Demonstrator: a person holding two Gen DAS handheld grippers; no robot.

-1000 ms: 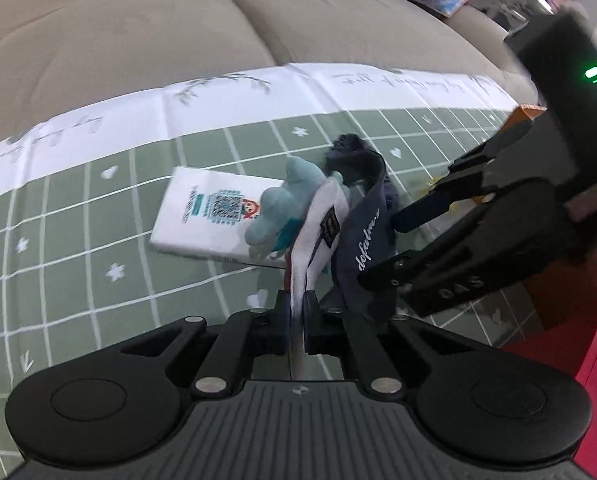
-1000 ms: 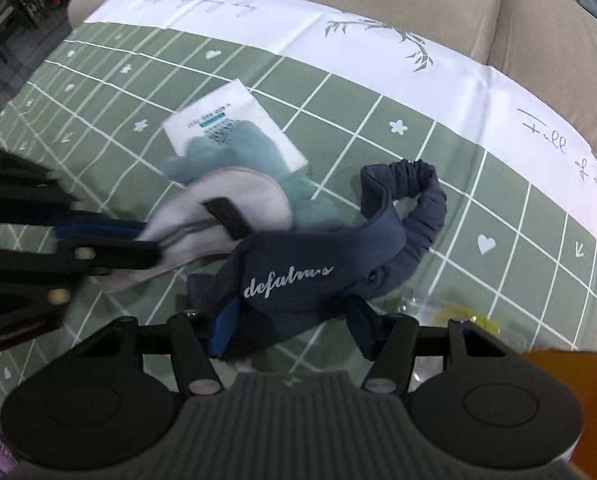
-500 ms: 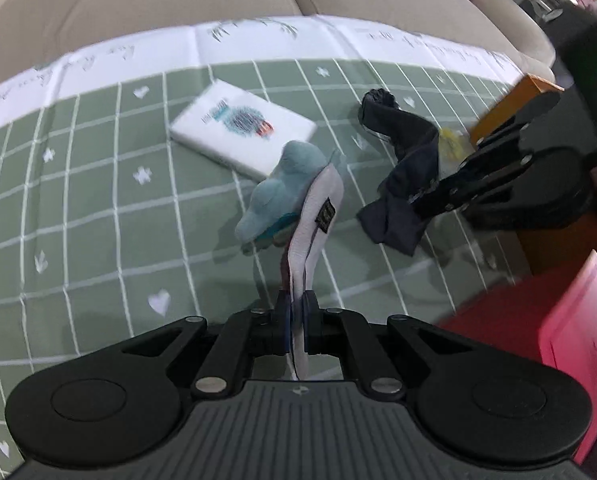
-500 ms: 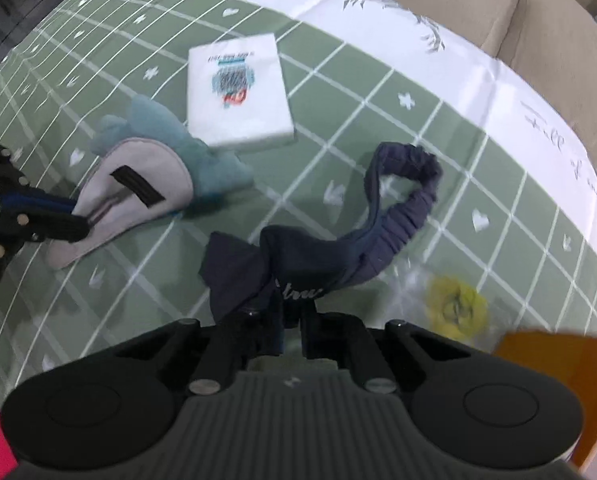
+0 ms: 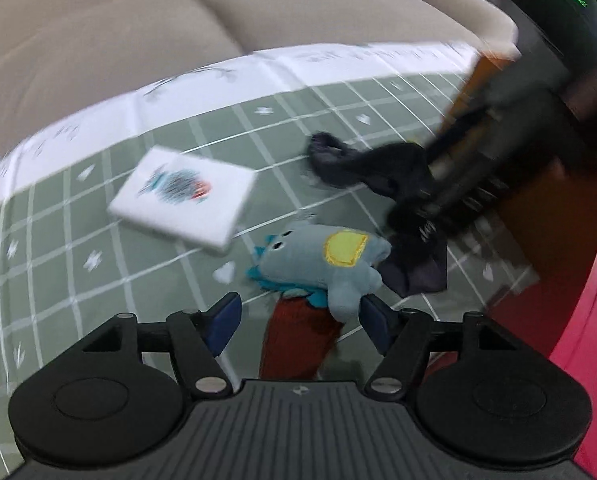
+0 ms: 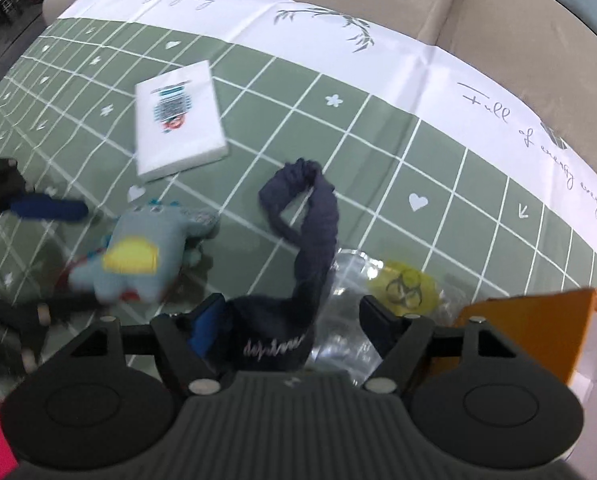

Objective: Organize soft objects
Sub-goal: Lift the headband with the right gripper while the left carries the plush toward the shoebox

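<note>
Both grippers, left gripper (image 5: 298, 322) and right gripper (image 6: 290, 326), having just been opening wide, are releasing the plush toy (image 5: 326, 266) and navy headband (image 6: 310, 232) onto the green cloth (image 6: 378, 152); lifting straight clear is advisable.

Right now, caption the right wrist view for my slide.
Right gripper open over navy headband; blue plush toy and white tissue pack on green checked cloth.

even indoor light, motion blur, fisheye-warped edges
</note>
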